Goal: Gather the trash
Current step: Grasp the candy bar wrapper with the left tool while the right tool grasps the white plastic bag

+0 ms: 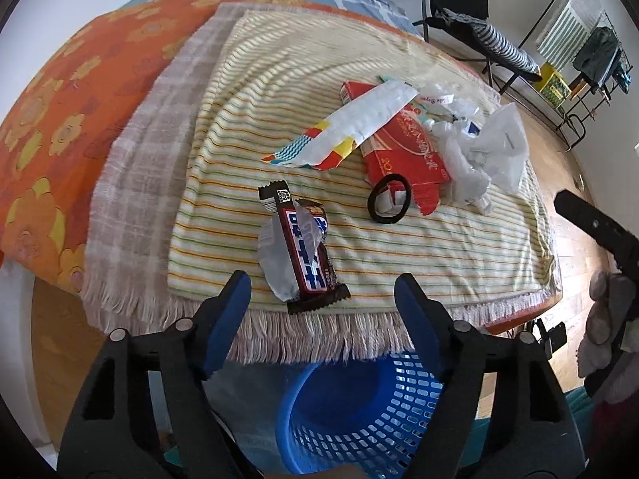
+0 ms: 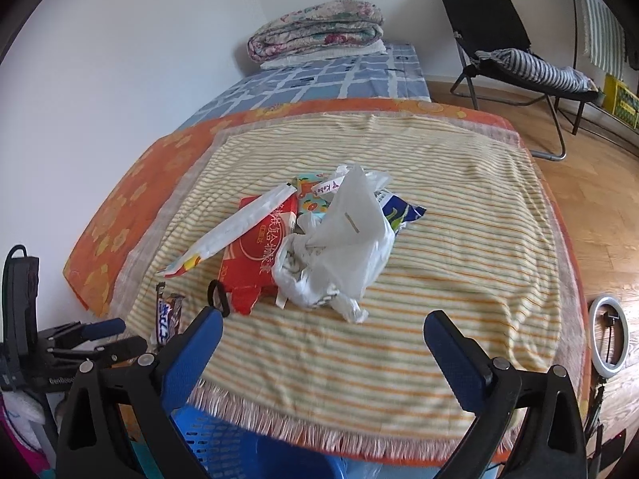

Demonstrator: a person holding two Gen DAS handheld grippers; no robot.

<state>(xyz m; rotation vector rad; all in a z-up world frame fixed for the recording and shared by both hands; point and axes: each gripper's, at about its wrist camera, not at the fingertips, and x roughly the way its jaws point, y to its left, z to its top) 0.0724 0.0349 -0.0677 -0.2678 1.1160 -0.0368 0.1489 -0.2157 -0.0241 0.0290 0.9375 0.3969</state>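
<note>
1. My left gripper (image 1: 323,299) hangs over the near fringed edge of the striped blanket (image 1: 399,239), blue pads apart, nothing between them. The jaws stand partly spread.
2. Just ahead of the left fingertips lies a dark chocolate-bar wrapper (image 1: 309,255), torn open with its silver lining showing, near the blanket's front edge. It is untouched.
3. Below the left gripper, on the floor against the bed, stands a blue perforated basket (image 1: 359,411). Through the right wrist camera only a part of it shows.
4. My right gripper (image 2: 323,343) is wide open and empty, hovering over the bare front part of the blanket, near the rubbish heap but apart from it.
5. The heap sits mid-blanket: a crumpled white plastic bag (image 2: 343,247) on the right side, a flattened red carton (image 2: 259,255) beside and partly under it, and a long white wrapper (image 2: 239,227) with coloured ends lying across the carton.
6. A black hair tie (image 1: 389,198) lies at the carton's near corner, touching it.
7. A blue-and-white packet (image 2: 403,211) pokes out from behind the bag.
8. Beyond the bed: a folded quilt (image 2: 315,28) at the far end, a black folding chair (image 2: 515,52) on the wooden floor.
</note>
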